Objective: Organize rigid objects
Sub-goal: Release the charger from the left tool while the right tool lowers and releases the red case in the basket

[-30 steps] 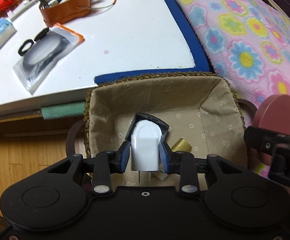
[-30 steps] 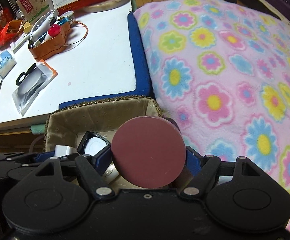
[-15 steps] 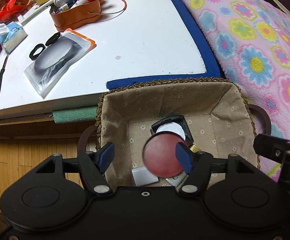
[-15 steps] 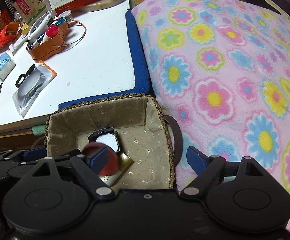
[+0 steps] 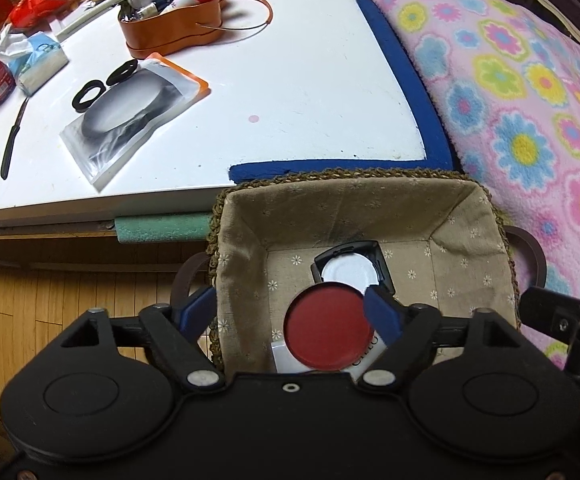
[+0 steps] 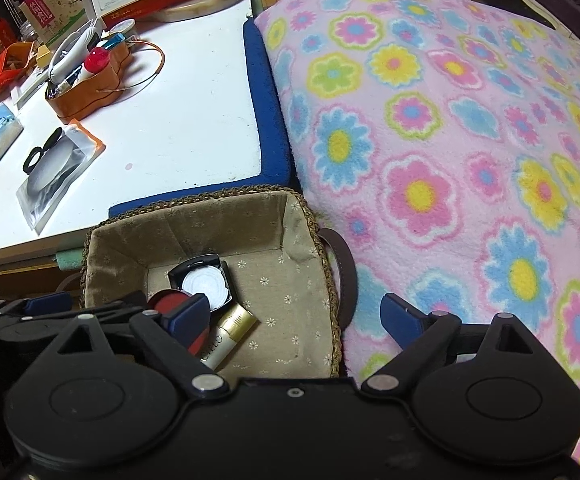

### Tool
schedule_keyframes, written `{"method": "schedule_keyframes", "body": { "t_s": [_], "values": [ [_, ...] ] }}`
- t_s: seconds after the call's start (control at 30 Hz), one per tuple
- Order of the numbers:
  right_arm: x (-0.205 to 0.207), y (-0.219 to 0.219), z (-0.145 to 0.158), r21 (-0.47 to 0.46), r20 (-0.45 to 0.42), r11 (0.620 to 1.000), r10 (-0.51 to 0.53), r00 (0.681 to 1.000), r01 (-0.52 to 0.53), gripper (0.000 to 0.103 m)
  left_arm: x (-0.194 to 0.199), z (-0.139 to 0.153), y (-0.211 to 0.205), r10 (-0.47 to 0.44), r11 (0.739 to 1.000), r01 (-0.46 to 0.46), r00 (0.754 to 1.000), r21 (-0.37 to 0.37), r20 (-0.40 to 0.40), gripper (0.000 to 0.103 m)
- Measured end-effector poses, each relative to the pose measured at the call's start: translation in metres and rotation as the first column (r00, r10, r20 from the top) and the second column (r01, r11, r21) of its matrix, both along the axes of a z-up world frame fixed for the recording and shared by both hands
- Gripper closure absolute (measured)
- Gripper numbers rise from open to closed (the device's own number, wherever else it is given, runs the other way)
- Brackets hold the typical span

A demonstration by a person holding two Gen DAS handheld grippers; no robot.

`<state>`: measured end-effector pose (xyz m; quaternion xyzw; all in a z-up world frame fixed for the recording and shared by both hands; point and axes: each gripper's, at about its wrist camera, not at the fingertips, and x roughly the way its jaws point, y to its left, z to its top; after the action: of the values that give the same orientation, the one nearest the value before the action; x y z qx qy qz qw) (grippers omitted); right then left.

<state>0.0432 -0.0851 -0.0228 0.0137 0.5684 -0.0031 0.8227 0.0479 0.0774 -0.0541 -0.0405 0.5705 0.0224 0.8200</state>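
A white table (image 5: 249, 80) and a flowery blanket (image 6: 470, 160) sit behind a lined basket (image 5: 370, 208). Both grippers — left gripper (image 5: 290, 316) and right gripper (image 6: 294, 316) — have just been opening and hold nothing. The red disc (image 5: 328, 334) lies in the basket on a white box (image 5: 283, 358). The drop looks done — next, lift away.

1 basket (image 5: 466, 216); in it 1 red disc (image 5: 326, 332), 1 compact (image 5: 350, 268).
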Motion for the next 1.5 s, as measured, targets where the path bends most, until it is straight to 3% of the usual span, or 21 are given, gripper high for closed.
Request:
{"method": "schedule_keyframes", "body": {
  "t_s": [0.33,0.67,0.73,1.1,1.2,1.5],
  "values": [
    [-0.001,0.004,0.002,-0.029,0.011,0.999,0.016,1.000,-0.016,0.001,0.000,0.000,-0.003,-0.007,1.000,0.007,1.000,0.005,0.002,0.023],
    [0.000,0.002,0.001,-0.024,0.007,1.000,0.008,1.000,-0.008,0.001,0.000,0.000,-0.003,-0.001,1.000,0.001,1.000,0.023,0.011,0.021],
    [-0.001,0.002,0.001,-0.021,0.007,1.000,0.006,1.000,-0.006,0.001,0.000,0.001,-0.003,0.003,1.000,-0.003,1.000,0.030,0.019,0.014],
    [0.000,0.001,0.001,-0.023,0.008,1.000,-0.006,1.000,0.006,0.001,-0.002,0.005,-0.001,0.013,0.999,-0.014,0.998,0.029,0.057,0.013],
    [-0.001,0.002,0.003,-0.036,0.023,0.999,-0.005,1.000,0.006,0.001,-0.004,0.010,-0.001,0.003,1.000,-0.004,0.996,0.014,0.086,0.006],
    [-0.007,0.010,0.010,-0.170,0.059,0.985,0.010,0.998,0.000,0.001,-0.010,0.018,-0.006,-0.017,0.999,0.011,0.989,0.041,0.146,0.005]
  ]
}}
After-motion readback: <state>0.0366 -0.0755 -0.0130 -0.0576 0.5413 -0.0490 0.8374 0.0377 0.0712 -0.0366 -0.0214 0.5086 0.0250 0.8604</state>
